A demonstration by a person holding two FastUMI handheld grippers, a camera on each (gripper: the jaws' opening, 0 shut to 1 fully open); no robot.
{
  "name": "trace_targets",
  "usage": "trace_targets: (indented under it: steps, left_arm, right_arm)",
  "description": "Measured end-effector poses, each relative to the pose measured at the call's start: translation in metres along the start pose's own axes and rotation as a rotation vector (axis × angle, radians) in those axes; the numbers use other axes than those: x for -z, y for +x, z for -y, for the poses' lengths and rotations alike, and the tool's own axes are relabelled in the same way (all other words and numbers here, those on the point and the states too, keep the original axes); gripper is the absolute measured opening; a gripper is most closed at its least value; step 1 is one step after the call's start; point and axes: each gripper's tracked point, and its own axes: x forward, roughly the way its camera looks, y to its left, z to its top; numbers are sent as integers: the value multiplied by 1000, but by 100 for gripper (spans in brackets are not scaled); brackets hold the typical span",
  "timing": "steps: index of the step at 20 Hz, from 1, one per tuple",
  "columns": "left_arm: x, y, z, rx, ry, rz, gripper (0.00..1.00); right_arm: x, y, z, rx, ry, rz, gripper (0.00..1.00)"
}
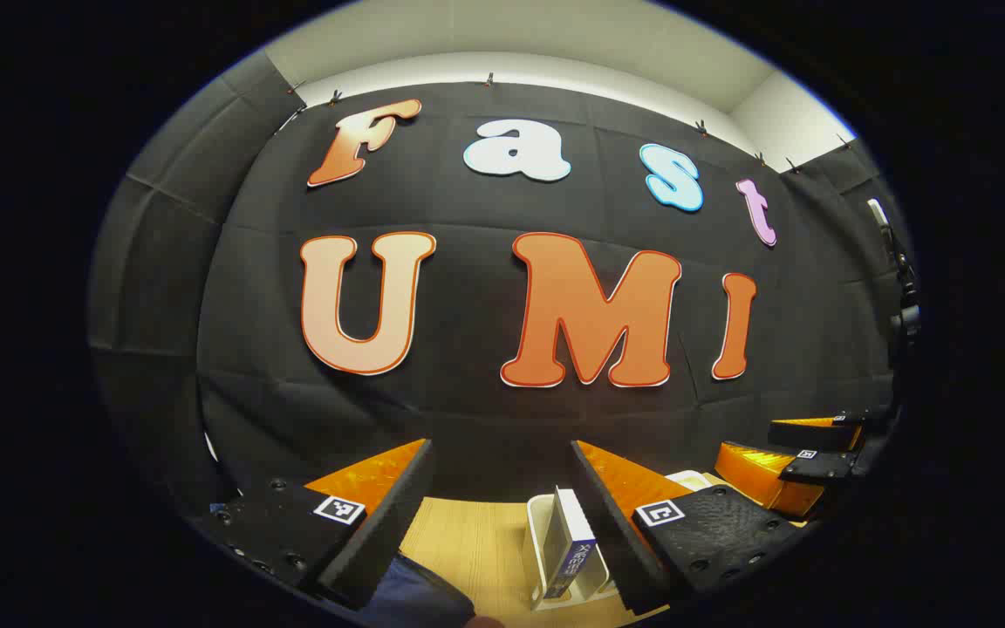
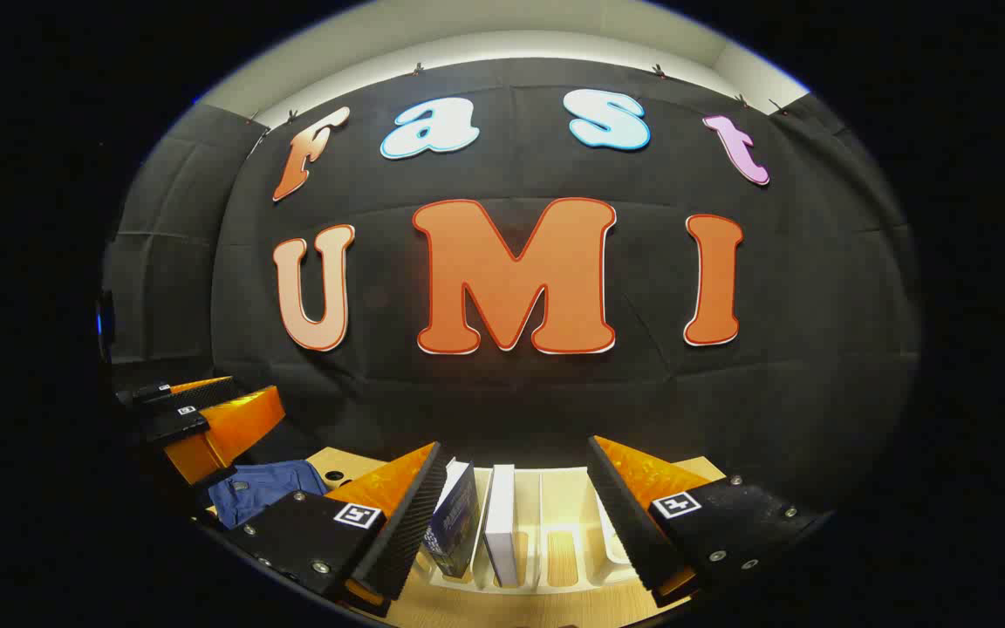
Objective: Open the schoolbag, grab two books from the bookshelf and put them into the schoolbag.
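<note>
A light wooden tabletop [image 2: 555, 606] carries a white bookshelf [image 2: 555, 488] holding two upright books [image 2: 499, 523], with a blue schoolbag [image 2: 263, 488] to its left.

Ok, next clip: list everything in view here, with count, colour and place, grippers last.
books: two, one dark blue and one white, upright in the left slots of the rack.
book rack: one, white, slotted, on the table in front of the right gripper.
schoolbag: one, blue fabric, left of the rack; whether it is open I cannot tell.
table: one, light wood, under everything.
booth wall: black cloth, behind.
left gripper: orange with black fingers, open, above the table.
right gripper: orange with black fingers, open, facing the books.
</note>
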Motion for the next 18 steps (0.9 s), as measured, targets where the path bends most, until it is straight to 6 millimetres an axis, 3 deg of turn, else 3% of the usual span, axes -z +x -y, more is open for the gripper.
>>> trace_targets:
  steps: [18]
  left_arm:
    - [15,-8,4,-1,-5,-60,99]
  right_arm:
    - [6,-2,-1,16,-11,-1,97]
